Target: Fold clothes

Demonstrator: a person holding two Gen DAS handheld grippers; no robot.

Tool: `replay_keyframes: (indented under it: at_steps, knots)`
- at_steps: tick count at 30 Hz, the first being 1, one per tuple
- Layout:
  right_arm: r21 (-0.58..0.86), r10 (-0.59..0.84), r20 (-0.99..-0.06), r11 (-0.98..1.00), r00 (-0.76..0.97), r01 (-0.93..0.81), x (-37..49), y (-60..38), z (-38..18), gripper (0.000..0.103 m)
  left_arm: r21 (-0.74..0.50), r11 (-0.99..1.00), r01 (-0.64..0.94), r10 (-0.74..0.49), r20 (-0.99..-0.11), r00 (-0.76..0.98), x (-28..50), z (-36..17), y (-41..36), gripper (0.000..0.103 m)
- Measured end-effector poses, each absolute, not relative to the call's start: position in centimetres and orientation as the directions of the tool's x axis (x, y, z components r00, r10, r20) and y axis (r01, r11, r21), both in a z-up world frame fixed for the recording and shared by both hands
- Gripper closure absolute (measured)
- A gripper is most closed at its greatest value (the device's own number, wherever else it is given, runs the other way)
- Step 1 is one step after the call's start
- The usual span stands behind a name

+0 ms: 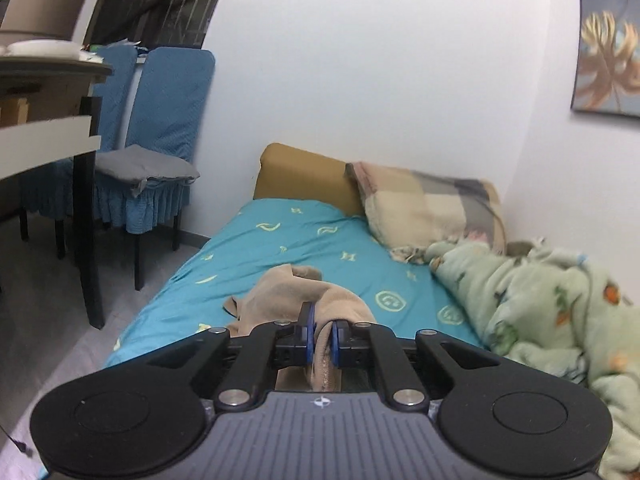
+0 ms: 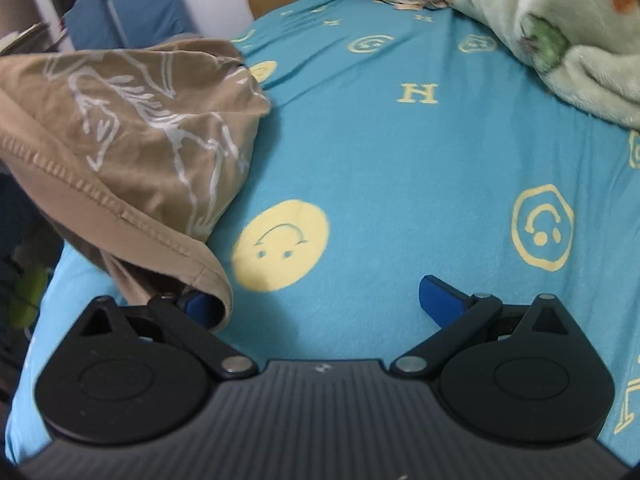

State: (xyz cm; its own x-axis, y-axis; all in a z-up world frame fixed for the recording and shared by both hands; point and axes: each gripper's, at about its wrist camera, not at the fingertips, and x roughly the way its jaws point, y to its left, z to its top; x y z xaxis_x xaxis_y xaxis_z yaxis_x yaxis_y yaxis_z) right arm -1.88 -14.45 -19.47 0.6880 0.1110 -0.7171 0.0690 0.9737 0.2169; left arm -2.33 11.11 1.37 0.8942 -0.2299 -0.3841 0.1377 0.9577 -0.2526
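Left wrist view: my left gripper [image 1: 323, 336] is clenched on a fold of the tan cotton T-shirt with a white line print [image 1: 296, 292]. Fabric is pinched between the blue pads [image 1: 311, 330]; the rest drapes ahead of the jaws onto the turquoise bedsheet with yellow emblems [image 1: 280, 248]. Risk: it's a thin pinch near an edge, so the cloth could slide out if I pull hard, or I've caught two layers and the shirt won't open flat.

Ahead and right of the jaws: crumpled pale green fleece blanket [image 1: 560, 312] and patchwork pillow [image 1: 432, 208]. Far left: blue-covered chair [image 1: 160, 128] beside a table [image 1: 48, 80]. Neither blocks the jaws now.

Right wrist view: my right gripper [image 2: 320, 304] is released, jaws wide, nothing between them but the bedsheet [image 2: 400, 160]. The shirt [image 2: 132, 128] hangs bunched left of the jaws; its hem drapes over the left finger [image 2: 198, 305], so whether it touches the pad I cannot tell. Risk: closing here grabs sheet, or snags the hem off-centre. The blanket [image 2: 560, 40] crowds the far right, so little room to spread the shirt.
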Motion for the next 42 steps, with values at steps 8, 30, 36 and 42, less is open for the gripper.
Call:
replay_keyframes:
  at_steps: [8, 30, 36, 42]
  knots:
    - [0.21, -0.251, -0.226, 0.931, 0.941, 0.299, -9.6, -19.5, -6.9, 0.0, -0.472, 0.837, 0.276, -0.447, -0.3, 0.843, -5.9, 3.0, 14.2, 0.095]
    - [0.208, -0.064, -0.36, 0.967, 0.931, 0.147, -6.9, -20.2, -7.9, 0.0, -0.27, 0.937, 0.222, -0.35, -0.737, 0.578, 1.1, -6.3, 7.4, 0.04]
    - [0.207, -0.046, -0.364, 0.97, 0.93, 0.129, -6.9, -20.1, -7.9, 0.0, -0.176, 0.94, 0.291, -0.326, -0.711, 0.623, -3.3, -3.8, 6.3, 0.017]
    - [0.211, -0.04, -0.367, 0.97, 0.929, 0.124, -6.9, -20.3, -7.8, 0.0, -0.125, 0.874, 0.47, -0.426, -0.665, 0.614, -6.2, -3.1, 3.1, 0.008]
